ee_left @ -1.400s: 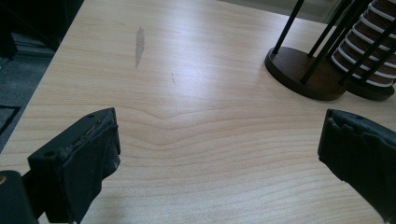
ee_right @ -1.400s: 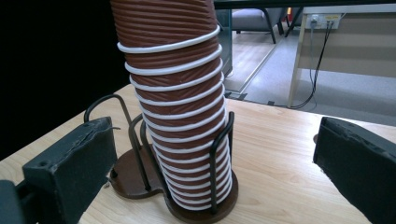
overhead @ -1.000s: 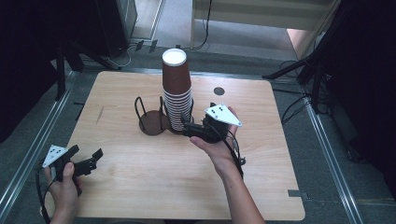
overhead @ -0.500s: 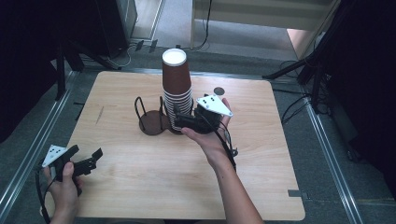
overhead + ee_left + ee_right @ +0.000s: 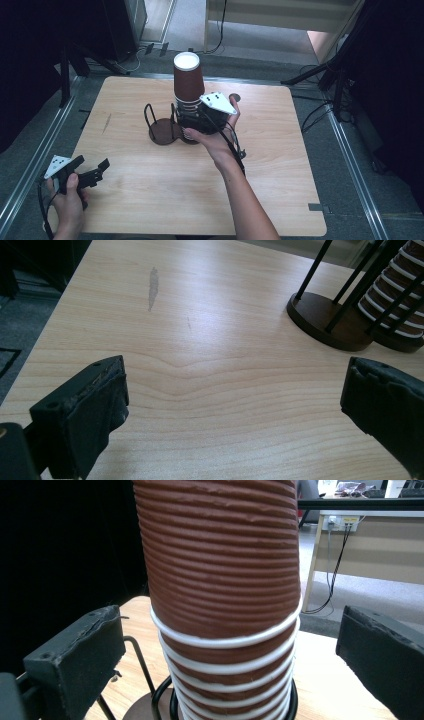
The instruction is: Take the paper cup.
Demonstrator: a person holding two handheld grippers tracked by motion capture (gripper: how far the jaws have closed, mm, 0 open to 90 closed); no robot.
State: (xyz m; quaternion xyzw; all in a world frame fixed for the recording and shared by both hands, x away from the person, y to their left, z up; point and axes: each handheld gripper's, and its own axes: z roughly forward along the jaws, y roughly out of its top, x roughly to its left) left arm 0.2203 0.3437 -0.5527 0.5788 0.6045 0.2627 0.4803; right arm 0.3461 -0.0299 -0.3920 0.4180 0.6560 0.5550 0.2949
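Right gripper (image 5: 230, 650): jaws spread wide, one at the lower left and one at the lower right of the right gripper view, with the stack of brown paper cups (image 5: 225, 580) standing between them. No contact is visible between either jaw and the cups. In the high view this gripper (image 5: 192, 120) sits at centre frame, against the lower part of the stack (image 5: 189, 82).

Stack of brown paper cups: ribbed, upside down, white rims nested one below another, seated in a black wire cup holder (image 5: 162, 125) on a round dark base.

Left gripper (image 5: 92, 175): lower left of the high view, jaws wide apart and empty, over bare wooden table (image 5: 150, 190), well apart from the stack. Its own view shows the holder base (image 5: 327, 322) at upper right.
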